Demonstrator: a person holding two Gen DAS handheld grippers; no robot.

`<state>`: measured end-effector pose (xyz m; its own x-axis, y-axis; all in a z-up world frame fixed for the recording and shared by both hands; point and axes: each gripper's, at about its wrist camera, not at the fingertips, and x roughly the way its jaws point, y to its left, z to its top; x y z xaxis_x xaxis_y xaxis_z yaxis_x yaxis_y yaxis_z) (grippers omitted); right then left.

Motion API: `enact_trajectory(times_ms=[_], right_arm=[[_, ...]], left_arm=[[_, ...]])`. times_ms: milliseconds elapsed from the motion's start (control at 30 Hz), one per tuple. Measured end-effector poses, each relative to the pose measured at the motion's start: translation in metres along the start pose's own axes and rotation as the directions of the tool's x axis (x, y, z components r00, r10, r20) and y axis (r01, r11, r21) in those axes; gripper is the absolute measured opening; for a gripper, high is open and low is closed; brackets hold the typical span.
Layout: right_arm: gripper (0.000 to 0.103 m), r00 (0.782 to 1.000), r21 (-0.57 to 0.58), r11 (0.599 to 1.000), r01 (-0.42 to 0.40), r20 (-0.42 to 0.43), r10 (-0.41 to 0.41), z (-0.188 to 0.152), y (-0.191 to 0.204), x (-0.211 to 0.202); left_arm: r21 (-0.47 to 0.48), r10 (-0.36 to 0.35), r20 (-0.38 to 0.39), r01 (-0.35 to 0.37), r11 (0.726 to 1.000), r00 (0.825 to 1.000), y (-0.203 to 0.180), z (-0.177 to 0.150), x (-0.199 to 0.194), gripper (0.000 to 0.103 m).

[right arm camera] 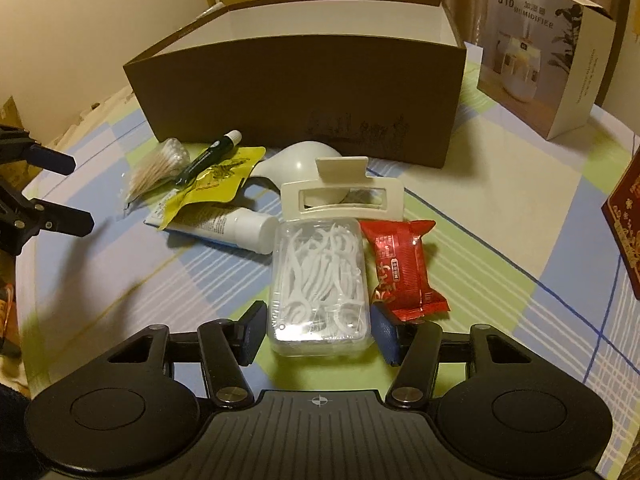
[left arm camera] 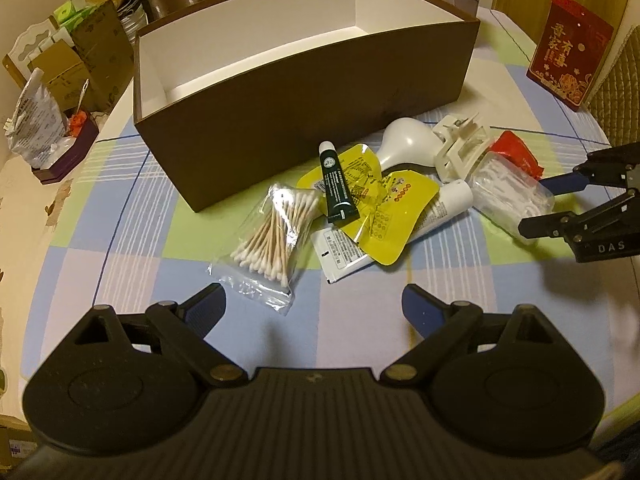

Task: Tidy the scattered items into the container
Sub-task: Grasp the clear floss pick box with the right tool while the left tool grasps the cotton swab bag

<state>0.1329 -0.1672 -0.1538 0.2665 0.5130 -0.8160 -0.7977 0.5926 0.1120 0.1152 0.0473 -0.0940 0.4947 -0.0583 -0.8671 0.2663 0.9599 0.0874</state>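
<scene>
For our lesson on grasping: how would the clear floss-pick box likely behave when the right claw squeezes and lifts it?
The floss-pick box looks like thin rigid plastic, so it should probably hold its shape, though hard squeezing might flex its walls. Its glossy sides may slip between the right claw pads. The loose picks inside suggest it is light and might rattle.

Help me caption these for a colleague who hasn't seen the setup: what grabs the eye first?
The big brown box with its white inside, standing open at the back of the checked tablecloth. In front of it lies a heap of small items, the yellow pouch brightest. Nearest, the right gripper is open either side of a clear case of floss picks.
</scene>
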Motion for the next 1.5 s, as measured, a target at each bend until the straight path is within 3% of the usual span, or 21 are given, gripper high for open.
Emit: enact_trajectory(times_ms=[267,367,400,567,667,1100,1233,1500], right_arm=[[0.059,0.993,0.001,1.000,-0.019,-0.116,0.019,-0.021,-0.001,-0.024],[0.076,0.993,0.005,1.000,-0.012,-0.119,0.012,-0.026,0.003,-0.029],[0.077,0.994,0.006,1.000,-0.005,-0.109,0.006,-0.026,0.005,-0.029],[0.077,0.996,0.025,1.000,0.016,-0.084,-0.014,-0.018,0.008,-0.016],[0.059,0.996,0.011,1.000,0.026,-0.089,-0.025,-0.016,0.008,-0.008],[0.059,0.989,0.163,0.979,0.123,-0.103,-0.107,-0.024,-0.016,-0.018],[0.059,0.984,0.220,0.962,0.165,-0.106,-0.145,-0.022,-0.022,-0.019],[0.059,0.980,0.292,0.936,0.194,-0.109,-0.169,-0.025,-0.029,-0.024]], left_arm=[[0.009,-0.017,-0.015,0.017,1.000,1.000,0.000,-0.003,0.005,0.093],[0.013,-0.024,-0.020,0.024,1.000,1.000,-0.001,-0.004,0.007,0.092],[0.013,-0.026,-0.020,0.026,1.000,0.999,-0.002,-0.005,0.007,0.092],[0.018,-0.028,-0.014,0.028,0.999,1.000,-0.002,-0.005,0.005,0.092],[0.013,-0.024,-0.013,0.024,1.000,1.000,0.000,-0.007,0.004,0.092],[0.030,-0.014,0.012,0.014,0.999,1.000,0.016,0.004,0.017,0.086],[0.053,-0.015,0.023,0.014,0.999,1.000,0.024,0.013,0.027,0.076],[0.123,-0.035,0.009,0.033,0.992,0.999,0.040,0.031,0.060,0.070]])
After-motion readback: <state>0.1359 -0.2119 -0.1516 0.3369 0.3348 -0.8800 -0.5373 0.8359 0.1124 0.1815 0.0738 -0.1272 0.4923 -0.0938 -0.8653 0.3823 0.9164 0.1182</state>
